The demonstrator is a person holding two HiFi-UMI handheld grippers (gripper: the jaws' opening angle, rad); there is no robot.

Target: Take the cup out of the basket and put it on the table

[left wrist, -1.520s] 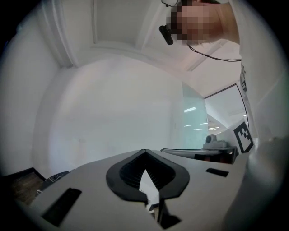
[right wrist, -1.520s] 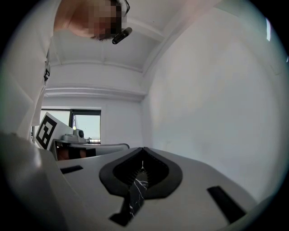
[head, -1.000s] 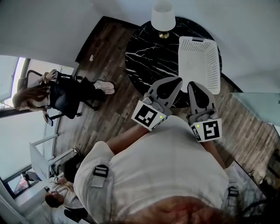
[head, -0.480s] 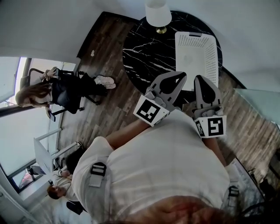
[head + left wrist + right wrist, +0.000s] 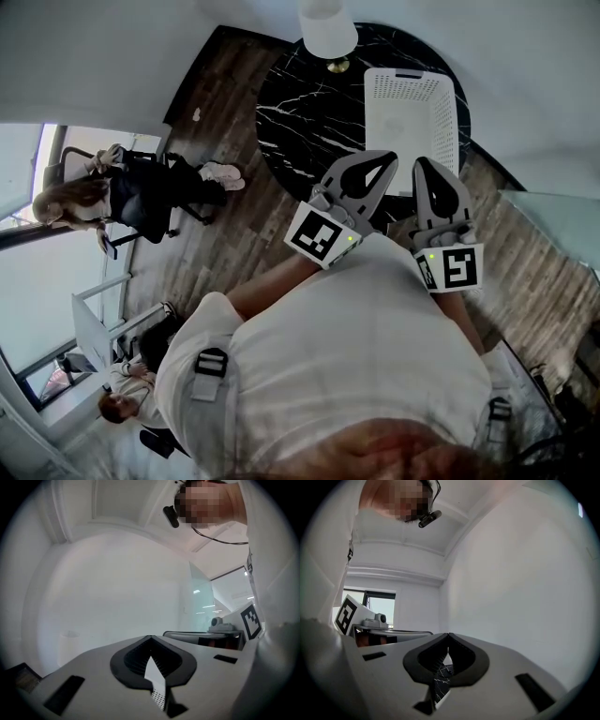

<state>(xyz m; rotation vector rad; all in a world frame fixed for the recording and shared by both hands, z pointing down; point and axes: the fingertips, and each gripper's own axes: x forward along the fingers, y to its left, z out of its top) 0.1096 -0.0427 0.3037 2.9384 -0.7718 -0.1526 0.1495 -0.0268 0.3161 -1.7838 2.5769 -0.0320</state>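
marble table (wood floor) | basket on it | left gripper, right gripper closed, empty

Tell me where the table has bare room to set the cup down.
The left half of the marble table is bare, bordered by the basket on the right and the lamp at the far edge. The right half is crowded: the basket fills it nearly to the rim.
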